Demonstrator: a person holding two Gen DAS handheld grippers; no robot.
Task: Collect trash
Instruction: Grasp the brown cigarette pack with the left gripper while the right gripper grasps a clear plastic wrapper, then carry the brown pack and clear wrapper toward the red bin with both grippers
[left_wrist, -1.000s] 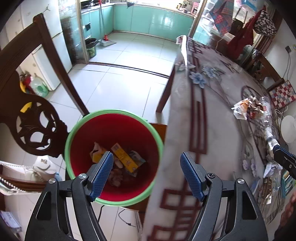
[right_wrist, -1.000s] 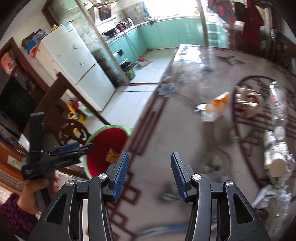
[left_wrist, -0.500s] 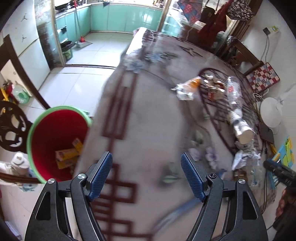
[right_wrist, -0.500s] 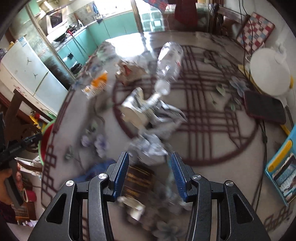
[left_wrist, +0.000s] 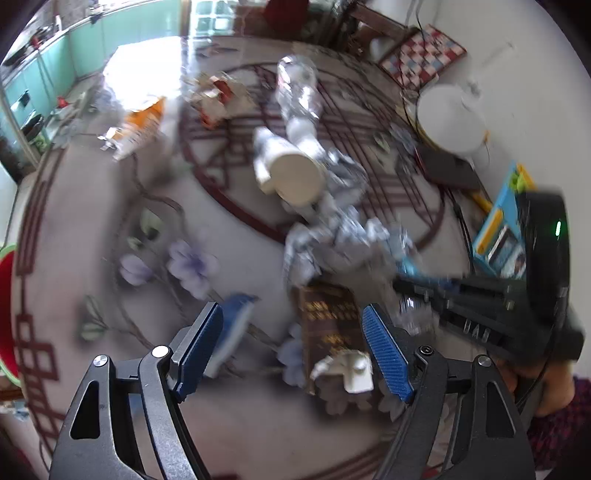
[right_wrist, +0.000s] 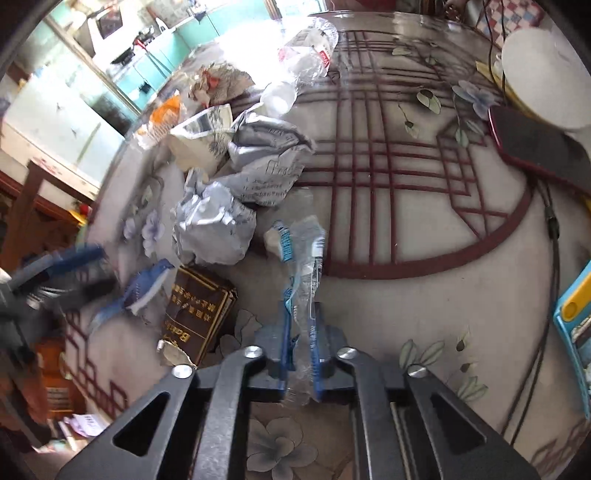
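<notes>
My right gripper (right_wrist: 299, 317) is shut on a flattened clear plastic bottle (right_wrist: 304, 254) with a blue label, low over the table. My left gripper (left_wrist: 291, 339) is open and empty, above a dark brown carton (left_wrist: 327, 317) with gold lettering, which also shows in the right wrist view (right_wrist: 195, 314). Trash lies on the table: crumpled silver wrappers (right_wrist: 236, 199), a white paper cup (left_wrist: 291, 173), a clear bottle (left_wrist: 299, 92), an orange wrapper (left_wrist: 136, 125), a blue-white wrapper (left_wrist: 232, 332). My right gripper shows in the left wrist view (left_wrist: 421, 288), blurred.
A red bin with a green rim (left_wrist: 5, 314) stands past the table's left edge. A white kettle (left_wrist: 450, 118), a dark phone (right_wrist: 539, 151), cables (right_wrist: 546, 295) and a blue book (left_wrist: 498, 236) lie at the right.
My left gripper swung from over the red bin to the trash pile. My right gripper closed on the flattened clear bottle; it was open half a second ago.
</notes>
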